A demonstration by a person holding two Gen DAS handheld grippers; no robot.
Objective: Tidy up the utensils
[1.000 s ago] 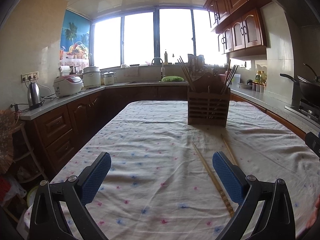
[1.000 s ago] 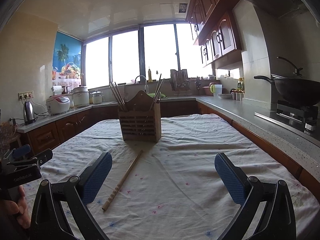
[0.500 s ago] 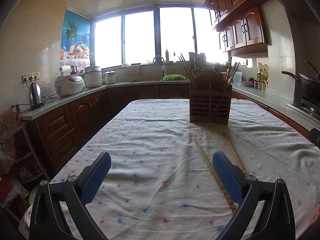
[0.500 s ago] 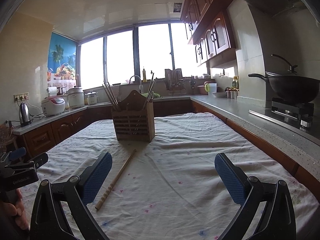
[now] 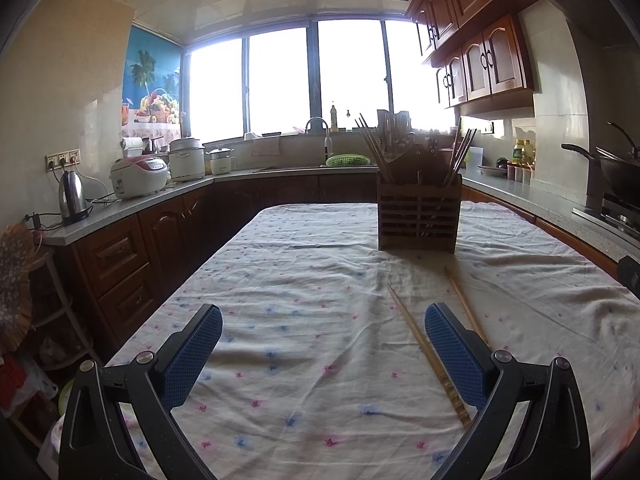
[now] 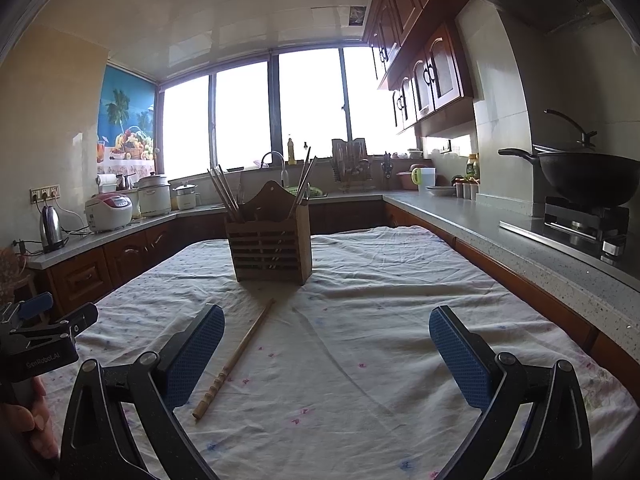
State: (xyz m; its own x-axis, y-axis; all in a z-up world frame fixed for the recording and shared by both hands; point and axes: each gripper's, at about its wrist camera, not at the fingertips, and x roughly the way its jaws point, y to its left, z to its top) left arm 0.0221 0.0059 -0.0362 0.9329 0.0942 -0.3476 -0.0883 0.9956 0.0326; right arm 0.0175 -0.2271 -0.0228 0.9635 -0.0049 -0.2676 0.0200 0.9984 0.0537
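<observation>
Left wrist view: the left tongs (image 5: 322,344) hang released and empty above the cloth-covered bench (image 5: 304,280), blue pads spread wide. Two bamboo chopsticks (image 5: 424,350) lie loose on the cloth, one just inside the right-hand pad, the other partly hidden behind it. The slatted wooden utensil holder (image 5: 418,216) stands farther up the bench, chopsticks already fanned from both ends. The likely trouble: a thin stick lying flat on soft, wrinkled cloth may roll or skid as the pads close, or the pads may pinch fabric with it.

Right wrist view: the right tongs (image 6: 326,346) are likewise released, grasping nothing. One chopstick (image 6: 236,360) runs diagonally beside the left-hand pad, its ringed end nearest the camera. The other tongs appear at the left edge, so both reaching for the same sticks could collide. A stick gripped off-centre may tip and strike the holder's rim or the standing chopsticks.
</observation>
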